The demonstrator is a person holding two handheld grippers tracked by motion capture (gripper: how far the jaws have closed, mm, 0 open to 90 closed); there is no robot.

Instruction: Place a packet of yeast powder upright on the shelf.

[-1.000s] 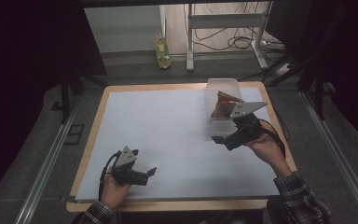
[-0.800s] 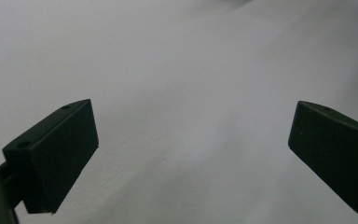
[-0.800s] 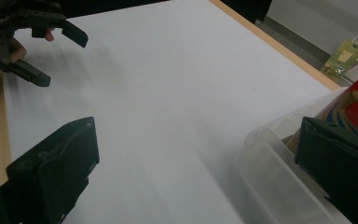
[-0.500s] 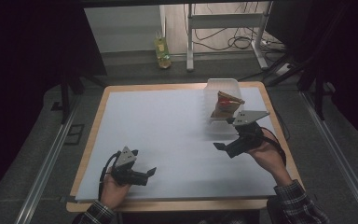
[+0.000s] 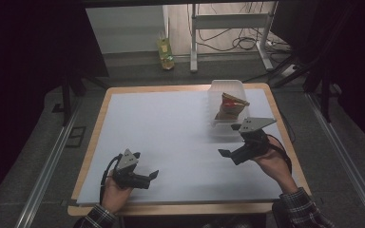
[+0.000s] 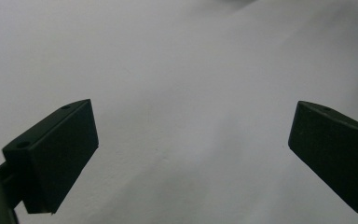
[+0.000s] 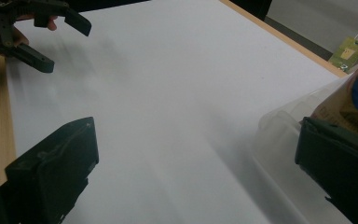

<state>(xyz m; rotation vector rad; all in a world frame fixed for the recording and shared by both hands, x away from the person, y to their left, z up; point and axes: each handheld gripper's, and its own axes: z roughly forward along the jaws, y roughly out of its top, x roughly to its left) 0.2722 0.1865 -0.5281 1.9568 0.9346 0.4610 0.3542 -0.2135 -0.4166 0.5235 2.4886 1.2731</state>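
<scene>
A clear plastic tub (image 5: pixel 217 126) stands at the table's right side with a brown and red snack packet (image 5: pixel 230 105) upright inside it. My right gripper (image 5: pixel 229 140) is held open just in front of the tub, nothing between its jaws. In the right gripper view the tub's clear wall (image 7: pixel 279 135) and the packet (image 7: pixel 349 105) sit at the right edge, beside the right jaw. My left gripper (image 5: pixel 153 175) rests open near the front left of the table, empty. Its view looks at bare white table cover (image 6: pixel 182 93) between wide-apart jaws.
The white cover (image 5: pixel 171 133) lies on a wooden table whose edge (image 5: pixel 171 209) runs along the front. A yellow-green bottle (image 5: pixel 165 50) stands on the floor beyond the table, beside a metal stand (image 5: pixel 228 28) and cables.
My right gripper has drawn back from the tub toward the front of the table and dropped lower. The left gripper has stayed put.
</scene>
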